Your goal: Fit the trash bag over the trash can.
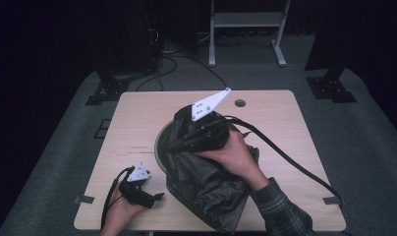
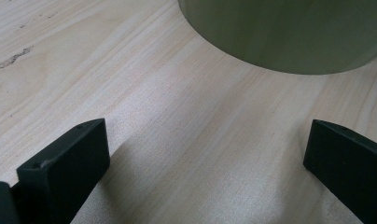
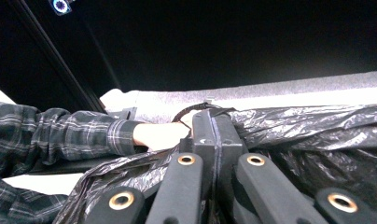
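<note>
A crumpled black plastic bag [image 1: 206, 189] lies over a round olive-green bin [image 1: 159, 143] in the middle of the light wooden table [image 1: 132, 118]. My right gripper [image 1: 173, 145] sits on top of the bag above the bin, its jaws pressed together with bag film [image 3: 317, 135] bunched around them. The right gripper [image 3: 213, 133] looks toward the person's plaid sleeve [image 3: 60, 135]. My left gripper [image 1: 156, 196] rests low on the table near the front left, open and holding nothing. In the left gripper view the left gripper [image 2: 205, 140] faces bare wood, with the bin's wall [image 2: 289, 32] just ahead.
A thick black cable [image 1: 285, 157] runs from the right gripper across the table's right side. A round hole [image 1: 240, 103] sits near the far edge. Grey carpet surrounds the table, with stand feet [image 1: 100, 93] and a white frame [image 1: 245, 29] behind.
</note>
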A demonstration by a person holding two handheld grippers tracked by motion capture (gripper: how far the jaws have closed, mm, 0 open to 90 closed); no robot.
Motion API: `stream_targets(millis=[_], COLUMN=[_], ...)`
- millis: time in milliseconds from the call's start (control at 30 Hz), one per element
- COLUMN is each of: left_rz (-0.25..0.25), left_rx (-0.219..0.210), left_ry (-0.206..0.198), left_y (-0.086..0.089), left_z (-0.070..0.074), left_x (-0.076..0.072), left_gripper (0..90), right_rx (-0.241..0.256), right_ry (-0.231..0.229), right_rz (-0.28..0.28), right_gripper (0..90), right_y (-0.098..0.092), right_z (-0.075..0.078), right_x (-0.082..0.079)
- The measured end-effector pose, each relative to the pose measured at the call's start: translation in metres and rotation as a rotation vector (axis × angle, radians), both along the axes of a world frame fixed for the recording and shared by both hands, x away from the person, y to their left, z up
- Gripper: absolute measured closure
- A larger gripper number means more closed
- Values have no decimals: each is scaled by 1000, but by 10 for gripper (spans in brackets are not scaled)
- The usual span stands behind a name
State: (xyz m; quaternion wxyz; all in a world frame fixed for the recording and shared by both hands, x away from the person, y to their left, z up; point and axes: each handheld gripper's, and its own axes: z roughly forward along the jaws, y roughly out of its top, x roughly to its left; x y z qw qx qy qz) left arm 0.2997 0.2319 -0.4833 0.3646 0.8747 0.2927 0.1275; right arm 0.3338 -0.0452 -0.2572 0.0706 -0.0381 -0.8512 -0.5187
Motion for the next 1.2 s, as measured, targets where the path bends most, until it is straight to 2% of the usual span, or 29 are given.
stream_targets(millis=[100,167,300,400,433,467,533,633,733,800,933,1067,1200], left_rz=[0,0,1,1,1,1,1,1,1,1,1,1,0], left_rx=[0,0,1,1,1,1,1,1,1,1,1,1,1], left_ry=[0,0,-1,-1,-1,-1,-1,-1,-1,-1,-1,-1,-1], left_y=[0,0,0,0,0,0,0,0,0,0,0,0,0], left_z=[0,0,0,0,0,0,0,0,0,0,0,0,0], left_x=[0,0,0,0,0,0,0,0,0,0,0,0,0], left_gripper=[0,0,0,0,0,0,0,0,0,0,0,0,0], right_rx=[-36,-46,-89,-100,-100,-104,-102,-70,-66,-56,-45,-59,-97], right_ry=[1,10,-3,-27,-27,-45,-71,-80,-88,-85,-70,-46,-8], right_rz=[-6,-17,-56,-82,-82,-107,-129,-173,-236,-265,-358,-435,-494], right_gripper=[893,859,654,556,556,502,461,441,427,427,426,424,423], right_y=[14,18,17,12,12,8,3,-12,-34,-47,-79,-103,-117], right_z=[-2,-5,-8,-4,-4,1,4,9,12,13,9,0,-12], right_x=[-1,0,3,2,2,1,1,3,9,14,25,39,54])
